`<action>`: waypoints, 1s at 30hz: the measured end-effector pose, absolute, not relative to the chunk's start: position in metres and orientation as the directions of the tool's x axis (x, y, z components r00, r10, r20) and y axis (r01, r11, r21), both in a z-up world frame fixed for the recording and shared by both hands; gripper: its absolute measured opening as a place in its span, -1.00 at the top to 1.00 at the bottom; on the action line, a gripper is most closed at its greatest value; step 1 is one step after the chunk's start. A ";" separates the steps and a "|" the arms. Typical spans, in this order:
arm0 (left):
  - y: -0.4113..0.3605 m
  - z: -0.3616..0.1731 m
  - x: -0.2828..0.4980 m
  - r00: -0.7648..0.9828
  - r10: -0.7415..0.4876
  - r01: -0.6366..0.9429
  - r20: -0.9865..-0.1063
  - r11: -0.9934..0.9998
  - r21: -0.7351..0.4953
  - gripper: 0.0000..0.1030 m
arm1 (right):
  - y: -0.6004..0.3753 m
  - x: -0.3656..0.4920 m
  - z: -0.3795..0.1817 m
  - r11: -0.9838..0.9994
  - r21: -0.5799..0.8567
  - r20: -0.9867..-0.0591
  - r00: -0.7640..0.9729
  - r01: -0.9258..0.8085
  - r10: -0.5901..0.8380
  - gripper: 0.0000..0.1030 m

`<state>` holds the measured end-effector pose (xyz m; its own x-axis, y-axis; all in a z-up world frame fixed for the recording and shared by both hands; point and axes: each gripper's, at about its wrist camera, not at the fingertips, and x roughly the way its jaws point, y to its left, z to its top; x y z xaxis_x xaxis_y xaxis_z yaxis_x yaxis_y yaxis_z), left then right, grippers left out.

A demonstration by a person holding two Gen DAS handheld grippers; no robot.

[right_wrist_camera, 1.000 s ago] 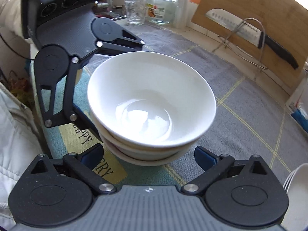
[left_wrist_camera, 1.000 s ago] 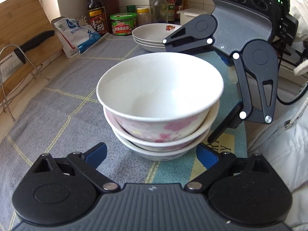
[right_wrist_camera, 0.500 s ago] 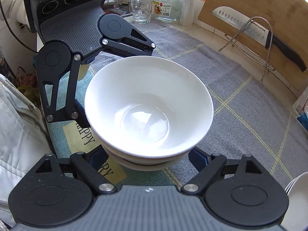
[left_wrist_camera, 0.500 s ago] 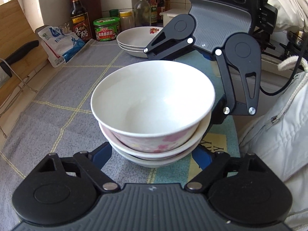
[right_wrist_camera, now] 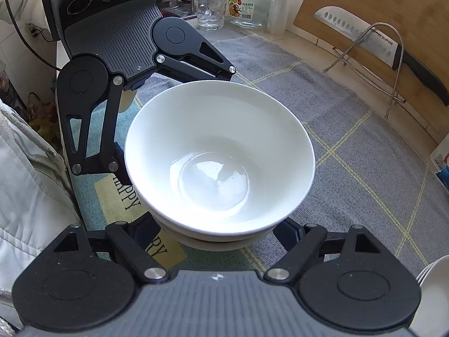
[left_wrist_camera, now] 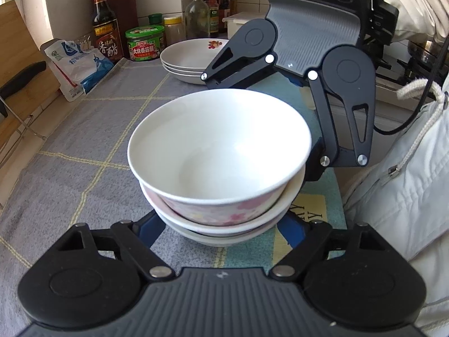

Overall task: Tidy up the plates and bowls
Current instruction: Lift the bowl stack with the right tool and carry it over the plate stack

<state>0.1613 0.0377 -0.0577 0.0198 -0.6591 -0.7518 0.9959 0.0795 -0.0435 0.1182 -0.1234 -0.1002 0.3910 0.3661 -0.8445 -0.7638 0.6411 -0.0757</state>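
Note:
Three nested bowls (left_wrist_camera: 219,151) stand on the grey checked cloth (left_wrist_camera: 92,129); the top one is white inside with pink flowers outside. My left gripper (left_wrist_camera: 219,226) reaches in low from one side. Its jaws are closing, and the blue fingers (left_wrist_camera: 150,227) lie against the bottom bowl under the rims. From the opposite side my right gripper (right_wrist_camera: 221,231) does the same on the bowl stack (right_wrist_camera: 219,151), its jaws closing too. All the fingertips are hidden beneath the bowls. A stack of shallow plates (left_wrist_camera: 190,56) sits farther back.
Sauce bottles (left_wrist_camera: 105,33), a green-lidded jar (left_wrist_camera: 144,42) and a blue-white bag (left_wrist_camera: 78,64) line the wall. A knife (right_wrist_camera: 373,45) rests on a wire rack before a wooden board (right_wrist_camera: 393,5). A glass (right_wrist_camera: 209,8) stands behind. A person's white jacket (left_wrist_camera: 407,196) borders the counter edge.
Both pairs of jaws have narrowed from wide apart to tight against the bottom of the bowl stack. Both cameras now sit closer to the bowls, which look larger.

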 end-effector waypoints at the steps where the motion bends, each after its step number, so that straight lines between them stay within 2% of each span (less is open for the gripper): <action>1: 0.038 -0.058 0.162 0.018 -0.659 0.996 -0.752 0.076 -0.043 -0.67 | -0.123 0.119 -0.100 0.639 -0.076 -0.845 0.390 -0.765 0.366 -0.73; 21: 0.026 -0.052 0.164 0.014 -0.648 0.993 -0.761 0.095 -0.063 -0.67 | -0.132 0.122 -0.092 0.624 -0.065 -0.852 0.369 -0.779 0.372 -0.73; 30: -0.013 -0.034 0.163 0.094 -0.667 0.987 -0.739 0.158 -0.017 -0.67 | -0.171 0.126 -0.070 0.590 -0.082 -0.846 0.368 -0.803 0.384 -0.72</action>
<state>0.1626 -0.0133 -0.0336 0.0940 -0.6667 -0.7394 0.9874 0.1576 -0.0166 0.1264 -0.1711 -0.0700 0.3685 0.3844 -0.8465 -0.8031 0.5903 -0.0815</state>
